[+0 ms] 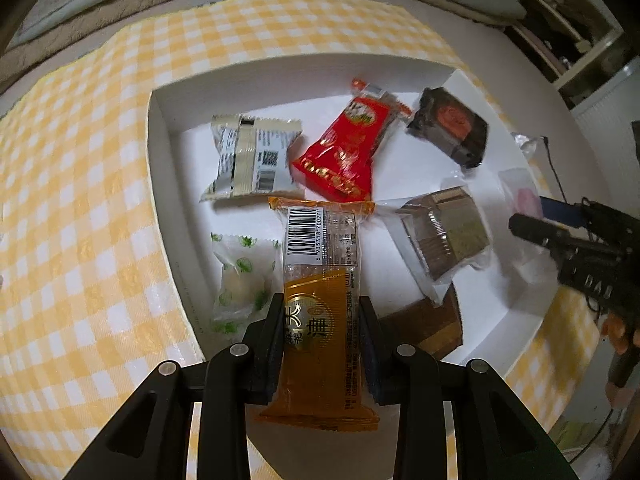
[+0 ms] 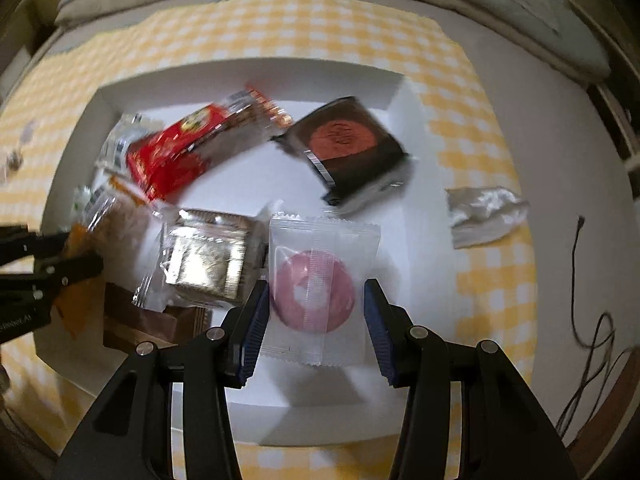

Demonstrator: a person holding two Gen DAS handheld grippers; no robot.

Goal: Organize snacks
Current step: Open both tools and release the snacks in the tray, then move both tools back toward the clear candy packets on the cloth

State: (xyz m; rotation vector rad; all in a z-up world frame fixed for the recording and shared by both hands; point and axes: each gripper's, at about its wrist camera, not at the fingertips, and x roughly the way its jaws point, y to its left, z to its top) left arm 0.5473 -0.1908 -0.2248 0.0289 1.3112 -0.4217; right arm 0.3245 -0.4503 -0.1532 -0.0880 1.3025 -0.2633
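My left gripper [image 1: 320, 304] points down over a white tray [image 1: 160, 152], shut on an orange snack packet [image 1: 320, 256] with a barcode at its far end. The packet hangs above the other snacks. My right gripper [image 2: 316, 286] grips a white packet holding a pink round snack [image 2: 316, 240], its blue pads against both sides, over the tray's near right part [image 2: 248, 64]. Inside the tray lie a red packet [image 1: 344, 148], a dark packet with a red circle [image 2: 348, 148], a silver packet [image 1: 248, 156], a green-dotted packet [image 1: 240, 276] and a clear-wrapped brown block [image 2: 208, 256].
The tray rests on a yellow-and-white checked tablecloth [image 1: 80, 200]. A brown packet [image 1: 424, 324] lies at the tray's near edge. A crumpled clear wrapper [image 2: 484, 212] and a black cable [image 2: 588, 320] lie right of the tray. A padded bench runs along the far side.
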